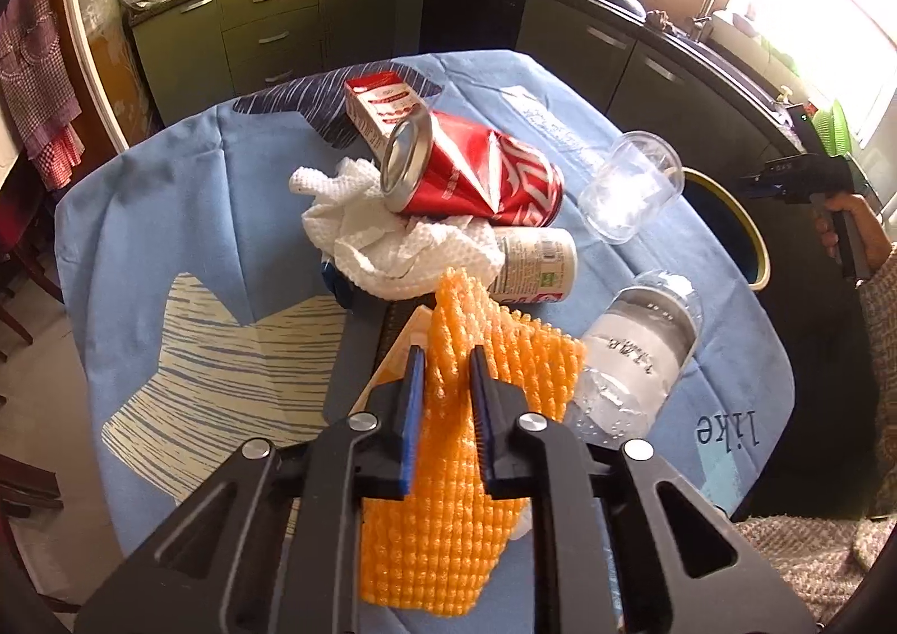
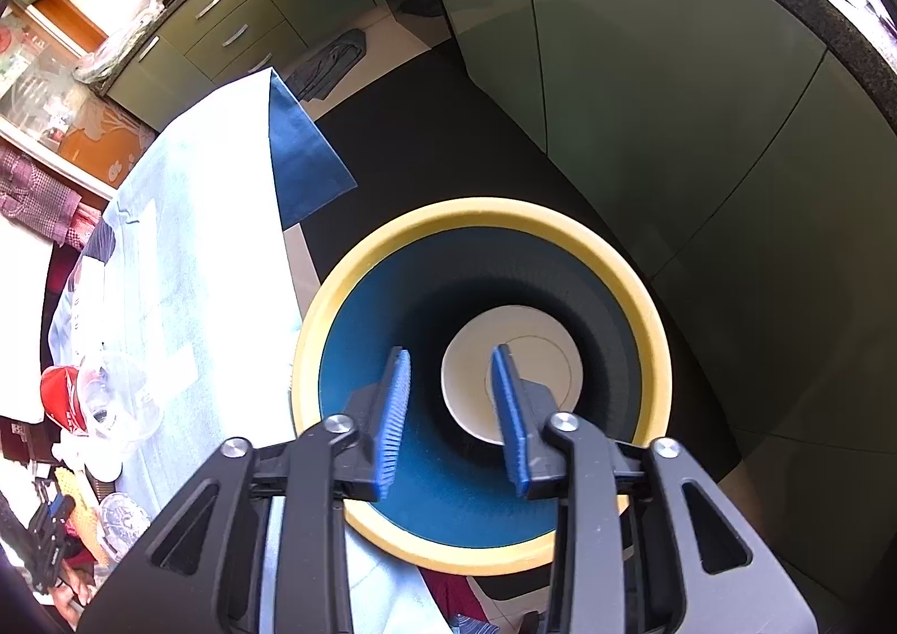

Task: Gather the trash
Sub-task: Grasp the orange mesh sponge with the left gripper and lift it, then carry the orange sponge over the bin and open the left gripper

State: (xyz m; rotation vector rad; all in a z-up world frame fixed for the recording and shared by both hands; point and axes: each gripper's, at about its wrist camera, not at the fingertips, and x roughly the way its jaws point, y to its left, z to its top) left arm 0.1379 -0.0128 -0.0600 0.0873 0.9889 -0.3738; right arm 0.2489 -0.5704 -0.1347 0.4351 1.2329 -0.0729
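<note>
My left gripper (image 1: 445,362) is shut on an orange foam net (image 1: 448,494), which hangs between its blue pads above the table. Beyond it lie a crushed red can (image 1: 476,174), a crumpled white paper towel (image 1: 387,236), a red and white carton (image 1: 381,107), a white can (image 1: 538,258), a clear jar (image 1: 630,185) and a clear plastic bottle (image 1: 639,353). My right gripper (image 2: 451,362) is open and empty, right over the mouth of the blue bin with a yellow rim (image 2: 560,219). A white disc (image 2: 538,353) lies at the bin's bottom.
The table has a blue patterned cloth (image 1: 185,219). The bin (image 1: 751,236) stands at the table's right edge. Green kitchen cabinets (image 1: 269,34) run along the back and right. A dark mat (image 2: 448,129) and a cloth lie on the floor.
</note>
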